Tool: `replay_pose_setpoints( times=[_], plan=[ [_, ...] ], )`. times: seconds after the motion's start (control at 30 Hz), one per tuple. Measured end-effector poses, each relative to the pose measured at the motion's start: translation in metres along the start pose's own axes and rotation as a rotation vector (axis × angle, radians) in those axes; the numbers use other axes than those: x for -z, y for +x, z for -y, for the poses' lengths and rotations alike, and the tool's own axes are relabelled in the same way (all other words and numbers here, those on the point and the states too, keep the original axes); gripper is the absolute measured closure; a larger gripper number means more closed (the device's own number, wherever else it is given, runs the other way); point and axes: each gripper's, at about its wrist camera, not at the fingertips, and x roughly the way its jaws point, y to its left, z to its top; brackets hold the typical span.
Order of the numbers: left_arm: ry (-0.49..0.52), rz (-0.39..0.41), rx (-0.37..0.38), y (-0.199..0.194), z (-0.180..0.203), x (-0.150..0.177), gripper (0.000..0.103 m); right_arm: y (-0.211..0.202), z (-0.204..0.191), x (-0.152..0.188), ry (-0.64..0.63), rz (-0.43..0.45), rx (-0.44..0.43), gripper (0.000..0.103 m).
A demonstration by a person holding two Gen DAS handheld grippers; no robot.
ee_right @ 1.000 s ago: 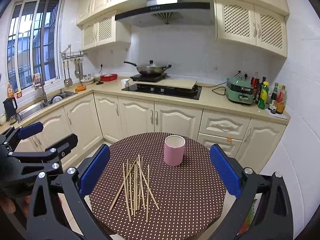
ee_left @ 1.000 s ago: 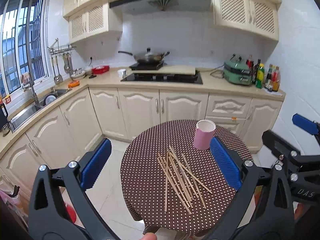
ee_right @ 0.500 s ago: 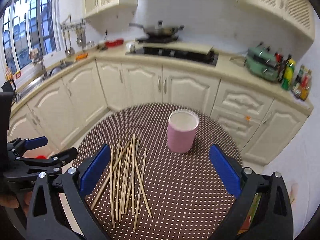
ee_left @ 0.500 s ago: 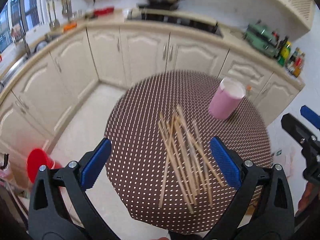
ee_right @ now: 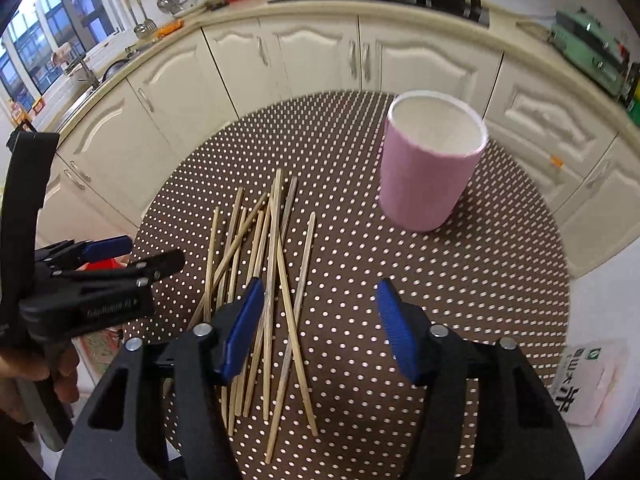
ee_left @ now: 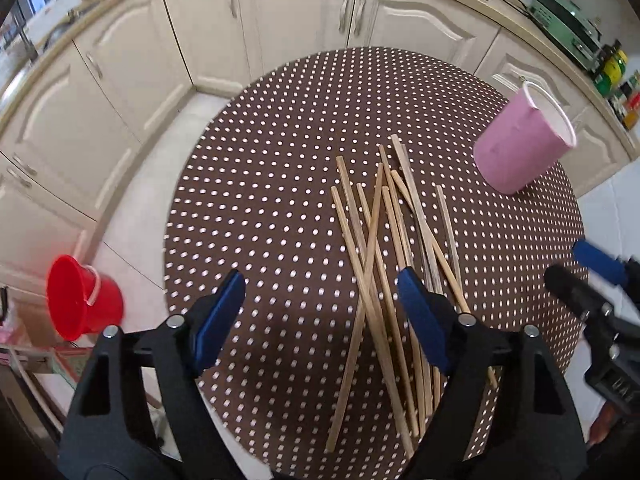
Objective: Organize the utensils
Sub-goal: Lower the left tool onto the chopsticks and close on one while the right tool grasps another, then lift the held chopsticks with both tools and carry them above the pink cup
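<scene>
Several wooden chopsticks (ee_left: pixel 384 248) lie in a loose crossed pile on a round brown polka-dot table (ee_left: pixel 260 200). A pink cup (ee_left: pixel 520 144) with a white inside stands upright beyond them to the right. My left gripper (ee_left: pixel 320 312) is open and empty, above the near ends of the chopsticks, its right pad over the pile. In the right wrist view the chopsticks (ee_right: pixel 272 264) lie left of centre and the pink cup (ee_right: pixel 430 168) stands behind. My right gripper (ee_right: pixel 320 320) is open and empty above the table (ee_right: pixel 460 280), its left pad over the pile.
A red bucket (ee_left: pixel 80 300) stands on the floor left of the table. Cream kitchen cabinets (ee_right: pixel 320 52) curve behind the table. A white packet (ee_right: pixel 588 384) lies on the floor at the right. The left gripper also shows in the right wrist view (ee_right: pixel 132 254) at the left.
Both grippers have tilted down and moved closer to the table over the chopsticks. Their jaws have narrowed somewhat but stay open. The chopsticks and cup have not moved.
</scene>
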Motion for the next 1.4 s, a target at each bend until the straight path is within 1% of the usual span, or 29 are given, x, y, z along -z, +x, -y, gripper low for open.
replay_pose_setpoints(
  times=[0.07, 0.13, 0.2, 0.27, 0.3, 0.37, 0.47, 0.57, 0.6, 0.7, 0.77, 0.8, 0.9, 0.93, 0.97, 1.0, 1.03, 1.07, 1.17, 1.27, 1.4],
  plan=[
    [-0.011, -0.039, 0.008, 0.016, -0.003, -0.009, 0.030, 0.011, 0.000, -0.003, 0.018, -0.025, -0.005, 0.054],
    [-0.024, -0.063, 0.031, 0.028, -0.008, -0.016, 0.039, 0.021, -0.003, -0.007, 0.035, -0.045, -0.001, 0.057],
    [-0.029, -0.094, 0.056, 0.039, -0.010, -0.023, 0.041, 0.028, -0.004, -0.011, 0.062, -0.061, 0.001, 0.059],
    [-0.012, -0.114, 0.069, 0.049, -0.008, -0.031, 0.043, 0.036, -0.005, -0.014, 0.084, -0.072, 0.003, 0.059],
    [-0.007, -0.123, 0.083, 0.053, -0.006, -0.034, 0.046, 0.039, -0.005, -0.017, 0.088, -0.077, 0.009, 0.061],
    [0.010, -0.137, 0.100, 0.061, -0.004, -0.040, 0.053, 0.050, -0.006, -0.021, 0.097, -0.100, 0.024, 0.063],
    [0.020, -0.171, 0.121, 0.071, -0.001, -0.046, 0.068, 0.062, -0.005, -0.026, 0.116, -0.126, 0.037, 0.069],
    [-0.005, -0.201, 0.155, 0.080, -0.005, -0.052, 0.070, 0.075, -0.007, -0.031, 0.116, -0.165, 0.042, 0.071],
    [-0.015, -0.210, 0.167, 0.082, -0.006, -0.053, 0.073, 0.078, -0.007, -0.033, 0.114, -0.176, 0.041, 0.072],
    [-0.035, -0.219, 0.195, 0.083, -0.008, -0.054, 0.078, 0.088, -0.012, -0.036, 0.099, -0.213, 0.037, 0.074],
    [-0.035, -0.223, 0.198, 0.085, -0.007, -0.054, 0.080, 0.095, -0.016, -0.038, 0.087, -0.236, 0.041, 0.076],
    [-0.039, -0.222, 0.199, 0.086, -0.011, -0.054, 0.084, 0.099, -0.018, -0.038, 0.082, -0.246, 0.046, 0.079],
    [-0.059, -0.227, 0.204, 0.089, -0.013, -0.058, 0.089, 0.109, -0.023, -0.040, 0.063, -0.278, 0.057, 0.086],
    [-0.064, -0.230, 0.210, 0.090, -0.013, -0.060, 0.091, 0.110, -0.025, -0.040, 0.049, -0.275, 0.069, 0.087],
    [-0.065, -0.230, 0.211, 0.091, -0.014, -0.060, 0.092, 0.110, -0.028, -0.041, 0.035, -0.274, 0.080, 0.088],
    [-0.066, -0.227, 0.214, 0.091, -0.012, -0.061, 0.092, 0.112, -0.028, -0.041, 0.030, -0.272, 0.085, 0.091],
    [-0.067, -0.224, 0.218, 0.088, -0.012, -0.056, 0.094, 0.112, -0.028, -0.041, 0.027, -0.271, 0.088, 0.097],
    [-0.071, -0.221, 0.229, 0.085, -0.014, -0.055, 0.094, 0.111, -0.027, -0.040, 0.030, -0.269, 0.085, 0.097],
    [-0.081, -0.201, 0.251, 0.075, -0.012, -0.057, 0.096, 0.104, -0.020, -0.040, 0.070, -0.257, 0.040, 0.098],
    [-0.093, -0.177, 0.274, 0.062, -0.012, -0.063, 0.098, 0.090, -0.015, -0.043, 0.081, -0.218, 0.016, 0.098],
    [-0.081, -0.123, 0.300, 0.035, -0.006, -0.072, 0.098, 0.057, -0.008, -0.050, 0.088, -0.139, -0.021, 0.098]
  ],
)
